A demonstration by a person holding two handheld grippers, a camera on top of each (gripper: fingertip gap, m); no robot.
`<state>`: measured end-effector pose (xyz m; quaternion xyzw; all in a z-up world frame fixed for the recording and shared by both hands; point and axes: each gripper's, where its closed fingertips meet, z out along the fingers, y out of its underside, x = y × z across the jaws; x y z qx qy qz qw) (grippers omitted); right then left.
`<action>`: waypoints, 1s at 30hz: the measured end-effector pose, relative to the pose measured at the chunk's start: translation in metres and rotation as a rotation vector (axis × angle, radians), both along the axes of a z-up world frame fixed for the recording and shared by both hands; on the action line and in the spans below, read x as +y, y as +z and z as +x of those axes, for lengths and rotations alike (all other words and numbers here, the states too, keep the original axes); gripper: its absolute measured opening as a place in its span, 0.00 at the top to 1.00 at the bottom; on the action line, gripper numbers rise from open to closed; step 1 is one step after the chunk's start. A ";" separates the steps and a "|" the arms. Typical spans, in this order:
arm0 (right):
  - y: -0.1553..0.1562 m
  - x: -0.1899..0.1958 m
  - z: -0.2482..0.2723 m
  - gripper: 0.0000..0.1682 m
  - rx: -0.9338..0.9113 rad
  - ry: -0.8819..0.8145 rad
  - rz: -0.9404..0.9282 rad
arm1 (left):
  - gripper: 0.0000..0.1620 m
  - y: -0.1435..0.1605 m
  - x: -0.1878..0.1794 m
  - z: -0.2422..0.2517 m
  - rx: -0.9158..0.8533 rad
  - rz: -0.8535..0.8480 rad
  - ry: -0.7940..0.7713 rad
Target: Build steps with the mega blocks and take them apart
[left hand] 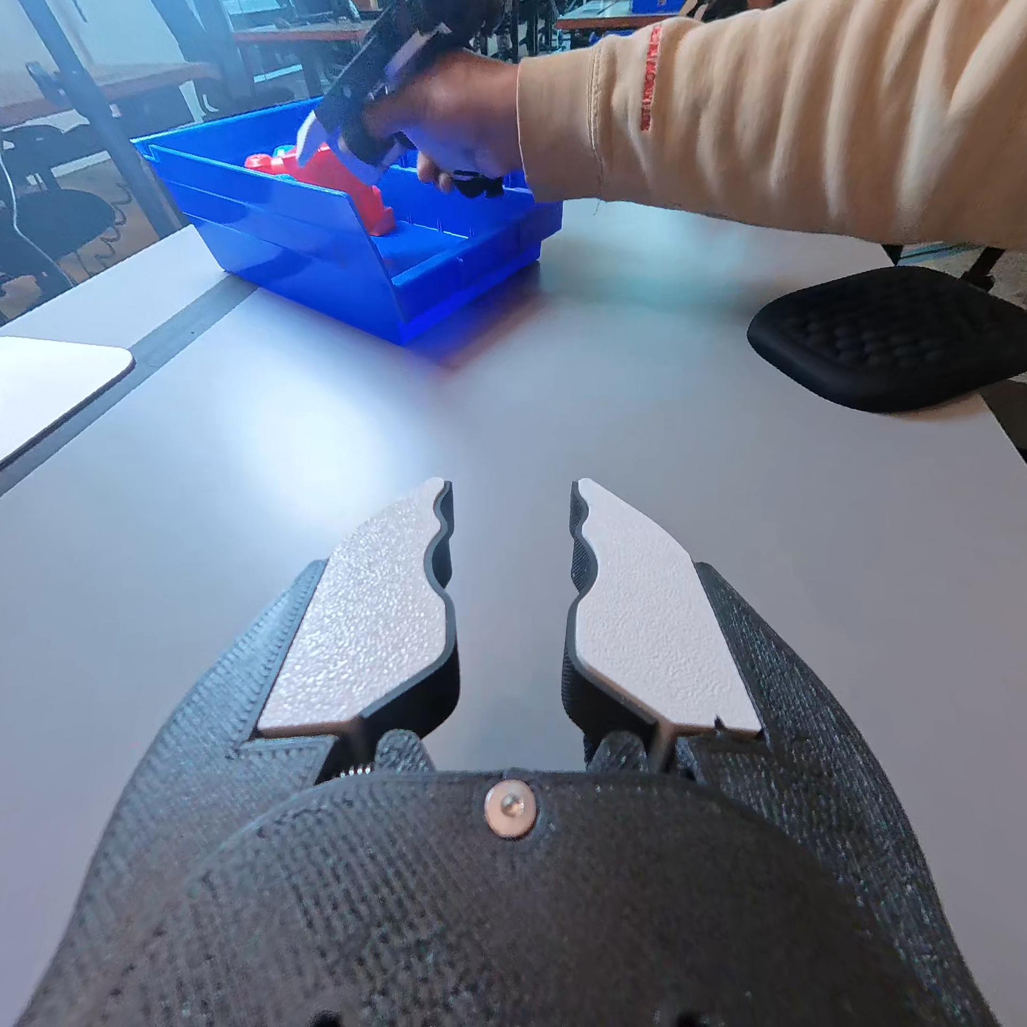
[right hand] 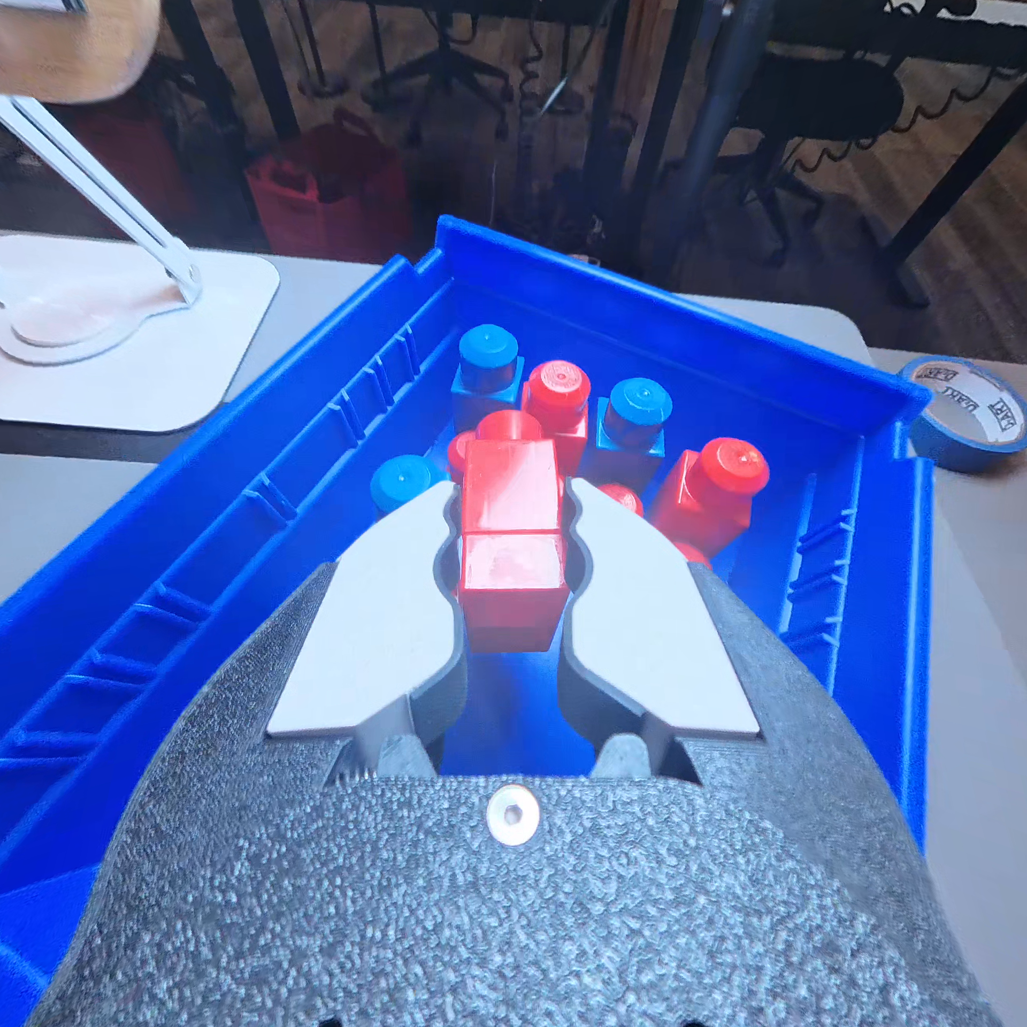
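**Red block gripped over the blue bin**

A blue bin (right hand: 667,311) sits on a grey table (left hand: 611,444), holding loose red and blue mega blocks (right hand: 639,411). The right gripper (right hand: 511,489) is clenched on a long red block (right hand: 511,533) above the pile. If the grip is shallow, the block could pivot and drop back. The left gripper (left hand: 511,489) rests over bare table, fingers parted, holding nothing.

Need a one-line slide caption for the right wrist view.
Right gripper shut on a red block piece inside the blue bin, above loose red and blue blocks.
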<state>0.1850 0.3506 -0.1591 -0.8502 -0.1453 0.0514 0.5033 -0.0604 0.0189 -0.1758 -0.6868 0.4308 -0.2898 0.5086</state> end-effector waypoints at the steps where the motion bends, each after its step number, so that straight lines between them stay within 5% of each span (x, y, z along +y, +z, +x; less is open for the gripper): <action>1: 0.006 0.001 -0.002 0.80 0.023 0.012 0.023 | 0.75 0.000 0.000 0.000 0.000 -0.001 -0.001; 8: 0.054 -0.023 -0.020 0.80 0.229 0.130 0.322 | 0.76 -0.003 0.000 0.000 0.003 -0.008 -0.004; 12: 0.050 -0.017 -0.008 0.89 0.212 0.065 0.324 | 0.76 -0.007 -0.001 0.003 0.015 -0.012 -0.015; 17: 0.026 0.005 0.000 0.89 0.117 0.014 0.214 | 0.76 -0.009 -0.003 0.004 0.031 -0.008 -0.017; 22: 0.045 0.001 -0.018 0.85 0.076 0.093 0.246 | 0.77 -0.008 0.000 0.001 0.021 -0.015 -0.005; 26: 0.082 -0.029 -0.043 0.76 0.065 0.242 0.301 | 0.77 -0.004 0.007 -0.008 0.014 -0.030 0.033; 30: 0.099 -0.101 -0.074 0.71 0.158 0.431 0.295 | 0.77 0.042 0.024 -0.046 -0.059 0.020 0.166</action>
